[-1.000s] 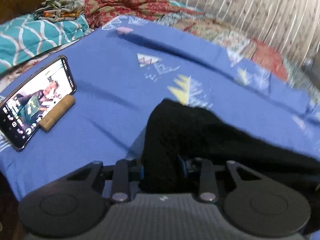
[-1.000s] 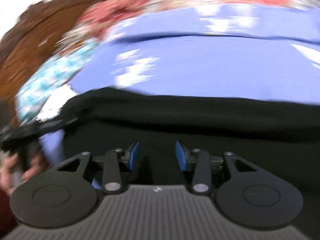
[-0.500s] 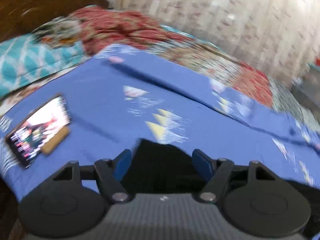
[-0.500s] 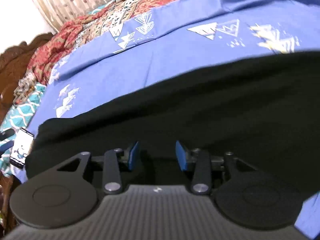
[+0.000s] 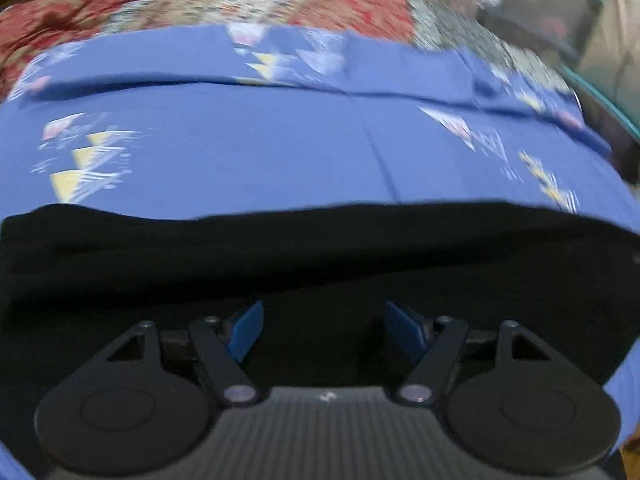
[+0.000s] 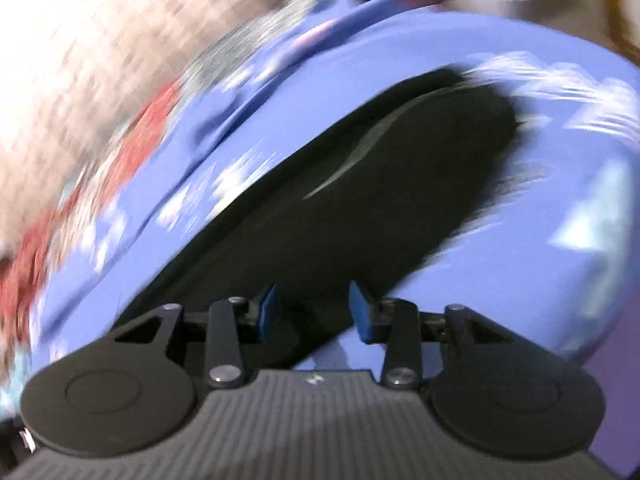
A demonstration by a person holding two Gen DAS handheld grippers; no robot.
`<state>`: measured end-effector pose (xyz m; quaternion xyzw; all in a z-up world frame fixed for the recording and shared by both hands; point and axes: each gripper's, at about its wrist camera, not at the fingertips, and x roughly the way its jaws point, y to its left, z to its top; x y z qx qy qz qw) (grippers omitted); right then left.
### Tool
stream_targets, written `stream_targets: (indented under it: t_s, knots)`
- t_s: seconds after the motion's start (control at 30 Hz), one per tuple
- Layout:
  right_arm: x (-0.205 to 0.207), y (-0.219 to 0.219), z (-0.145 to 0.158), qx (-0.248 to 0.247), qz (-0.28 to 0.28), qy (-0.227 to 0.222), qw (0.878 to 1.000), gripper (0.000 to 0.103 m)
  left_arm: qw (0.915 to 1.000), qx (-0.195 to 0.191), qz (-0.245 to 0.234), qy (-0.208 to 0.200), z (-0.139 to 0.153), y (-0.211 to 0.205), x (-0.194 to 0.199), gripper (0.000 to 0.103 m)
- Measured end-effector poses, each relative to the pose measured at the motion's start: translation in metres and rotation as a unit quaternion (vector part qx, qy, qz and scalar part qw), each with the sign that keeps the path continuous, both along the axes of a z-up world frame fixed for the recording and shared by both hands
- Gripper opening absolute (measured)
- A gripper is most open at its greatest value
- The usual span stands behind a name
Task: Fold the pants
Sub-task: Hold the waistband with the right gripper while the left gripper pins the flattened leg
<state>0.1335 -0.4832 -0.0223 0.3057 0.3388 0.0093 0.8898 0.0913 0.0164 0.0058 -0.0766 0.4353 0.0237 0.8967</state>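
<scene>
Blue patterned sheet (image 5: 280, 148) and a red floral quilt (image 5: 340, 8) surround the black pants (image 5: 320, 248) lying flat on the bed beneath both tongs, left (image 5: 324, 332) and right (image 6: 313, 312), each parted and gripping nothing

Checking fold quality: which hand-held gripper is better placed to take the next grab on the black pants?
Probably the left hand-held gripper: its jaws stand wide apart, squarely over the black pants. The right hand-held gripper sits narrower, at the cloth's edge.
</scene>
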Motion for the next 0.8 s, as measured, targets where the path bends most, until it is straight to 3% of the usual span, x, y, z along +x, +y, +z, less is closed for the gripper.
stream_targets:
  t_s: [0.07, 0.23, 0.43, 0.8]
  knots:
    - [-0.007, -0.024, 0.001, 0.008, -0.045, -0.008, 0.999, 0.045, 0.9998, 0.011, -0.013, 0.009, -0.004, -0.016, 0.002, 0.072]
    - [-0.008, -0.052, -0.006, 0.068, -0.088, -0.025, 0.993, 0.046, 0.9984, 0.037, -0.022, 0.038, -0.012, -0.043, 0.002, 0.074]
    - [-0.003, -0.063, -0.026, 0.113, -0.100, -0.019, 0.988, 0.046, 0.9945, 0.083, -0.006, 0.064, -0.017, -0.059, 0.004, 0.079]
    - [-0.023, -0.079, -0.044, 0.208, -0.118, -0.063, 0.969, 0.047, 0.9910, 0.104, 0.016, 0.083, -0.019, -0.064, 0.011, 0.092]
